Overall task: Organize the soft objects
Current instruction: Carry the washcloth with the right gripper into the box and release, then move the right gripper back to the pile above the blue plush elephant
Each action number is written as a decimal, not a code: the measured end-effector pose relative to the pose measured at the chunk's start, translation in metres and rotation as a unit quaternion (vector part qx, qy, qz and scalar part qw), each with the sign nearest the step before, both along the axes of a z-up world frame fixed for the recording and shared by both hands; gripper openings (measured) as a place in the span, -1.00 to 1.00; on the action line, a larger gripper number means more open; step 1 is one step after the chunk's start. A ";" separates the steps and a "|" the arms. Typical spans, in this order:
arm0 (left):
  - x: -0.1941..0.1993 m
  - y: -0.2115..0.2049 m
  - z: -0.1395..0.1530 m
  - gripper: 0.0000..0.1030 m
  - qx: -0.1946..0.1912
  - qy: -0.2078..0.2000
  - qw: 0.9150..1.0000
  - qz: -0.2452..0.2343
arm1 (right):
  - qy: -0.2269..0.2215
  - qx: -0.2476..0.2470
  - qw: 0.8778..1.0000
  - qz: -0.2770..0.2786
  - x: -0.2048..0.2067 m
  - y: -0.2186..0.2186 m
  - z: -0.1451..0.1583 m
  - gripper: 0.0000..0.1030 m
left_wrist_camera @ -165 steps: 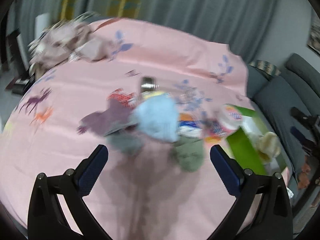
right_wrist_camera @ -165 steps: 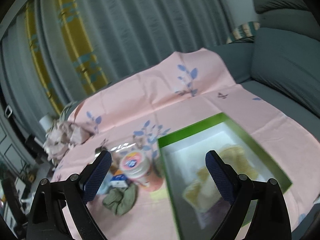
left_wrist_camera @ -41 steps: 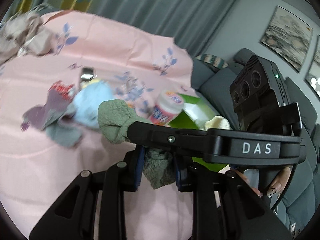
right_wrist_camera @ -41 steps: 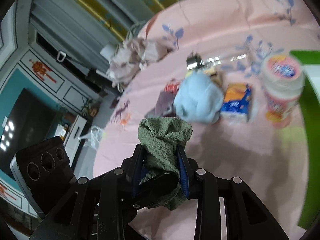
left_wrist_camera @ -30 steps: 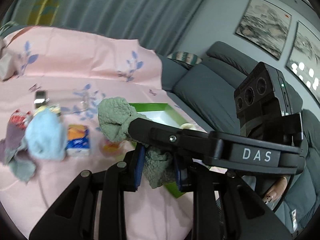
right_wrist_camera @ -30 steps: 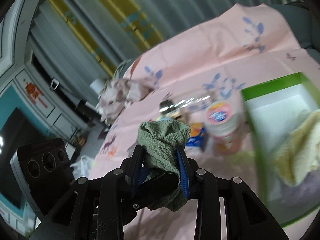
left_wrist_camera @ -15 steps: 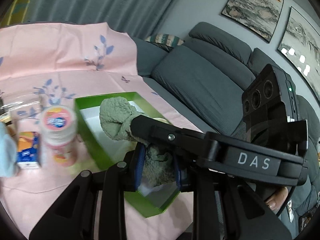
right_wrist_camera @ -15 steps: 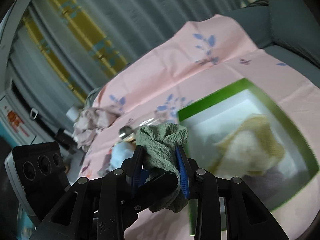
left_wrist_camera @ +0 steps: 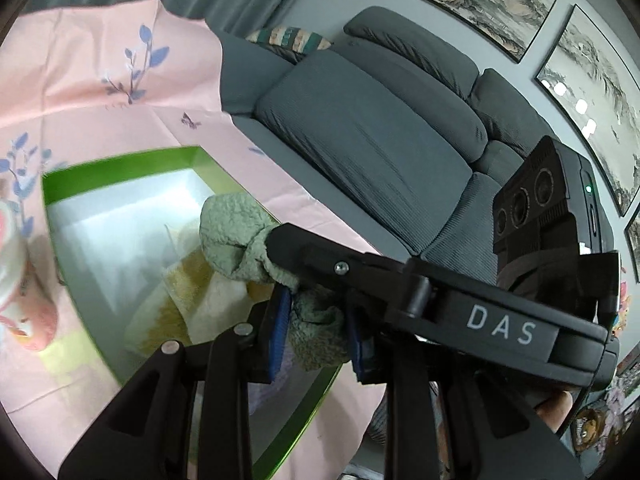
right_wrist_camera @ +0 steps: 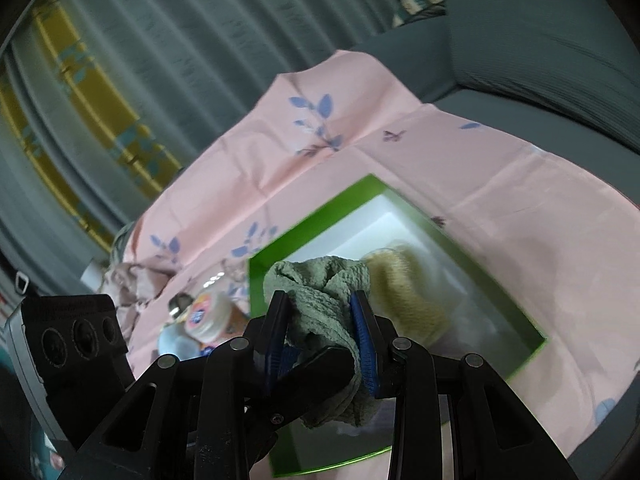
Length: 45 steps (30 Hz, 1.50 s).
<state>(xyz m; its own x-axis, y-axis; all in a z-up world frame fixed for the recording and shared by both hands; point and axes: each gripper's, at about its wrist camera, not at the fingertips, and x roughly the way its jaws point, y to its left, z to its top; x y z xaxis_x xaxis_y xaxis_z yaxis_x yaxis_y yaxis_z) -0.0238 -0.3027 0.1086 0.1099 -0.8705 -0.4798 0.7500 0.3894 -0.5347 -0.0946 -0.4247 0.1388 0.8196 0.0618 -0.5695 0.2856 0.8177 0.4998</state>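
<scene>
While both tools share one load, the scene reads as follows.
Left hand-held gripper (left_wrist_camera: 318,326): blue pads pinch the lower fold of a green cloth (left_wrist_camera: 236,240), narrow gap, cloth filling it.
Right hand-held gripper (right_wrist_camera: 320,330): pads pinch the same green cloth, seen bunched above its tips and hanging below them in the right wrist view; its black body crosses the left wrist view just over the other tool.
Green cloth: held in the air by both tools, above the near end of the green box (right_wrist_camera: 516,292).
Green box: open, white inside, lying on the pink sheet (right_wrist_camera: 500,184); a yellow-and-cream fuzzy cloth (left_wrist_camera: 192,300) lies in it, right under the held cloth.
Beside the box: a pink-and-white tub (right_wrist_camera: 208,316) stands just off its left wall; a light blue soft thing (right_wrist_camera: 174,342) sits next to that.
Pink sheet: leaf and butterfly prints, a crumpled pinkish fabric pile (right_wrist_camera: 128,276) at its far left edge.
Around: grey sofa (left_wrist_camera: 380,132), grey curtains (right_wrist_camera: 168,40), framed pictures (left_wrist_camera: 492,4) on the wall.
</scene>
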 end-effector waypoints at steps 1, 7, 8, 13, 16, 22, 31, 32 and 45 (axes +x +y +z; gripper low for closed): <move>0.001 -0.002 -0.002 -0.55 0.003 0.005 1.000 -0.002 | 0.006 -0.002 1.000 -0.006 0.000 -0.002 -0.002 -0.32; 0.002 -0.020 -0.023 -0.55 0.091 -0.010 0.996 0.014 | 0.037 -0.016 0.999 -0.018 0.011 -0.003 -0.010 -0.32; 0.004 -0.021 -0.028 -0.55 0.103 -0.005 0.995 0.019 | 0.046 -0.019 0.999 -0.019 0.015 -0.002 -0.013 -0.32; 0.016 -0.026 -0.043 -0.54 0.150 0.028 0.988 0.036 | 0.092 -0.040 0.994 -0.048 0.020 -0.006 -0.024 -0.32; 0.018 -0.026 -0.043 -0.50 0.154 0.033 0.987 0.042 | 0.102 -0.032 0.993 -0.058 0.019 -0.013 -0.029 -0.32; 0.026 -0.029 -0.043 -0.39 0.176 0.047 0.981 0.060 | 0.112 -0.022 0.991 -0.073 0.017 -0.021 -0.035 -0.32; 0.009 -0.014 -0.020 0.28 0.147 0.018 0.987 0.066 | 0.085 0.003 0.992 -0.094 0.008 -0.031 -0.032 -0.32; 0.005 -0.008 -0.014 0.37 0.143 0.007 0.987 0.073 | 0.078 0.005 0.992 -0.095 0.007 -0.032 -0.030 -0.32; 0.001 0.097 0.037 0.65 0.084 -0.030 0.978 0.189 | 0.046 -0.046 0.995 -0.076 0.005 -0.001 0.002 0.43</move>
<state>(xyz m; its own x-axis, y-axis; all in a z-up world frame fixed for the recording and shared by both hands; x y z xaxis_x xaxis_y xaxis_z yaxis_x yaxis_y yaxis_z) -0.0227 -0.2059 0.1460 0.4405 -0.6712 -0.5962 0.5631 0.7238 -0.3989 -0.0900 -0.4258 0.1410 0.7590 -0.1154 -0.6408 0.4516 0.8023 0.3904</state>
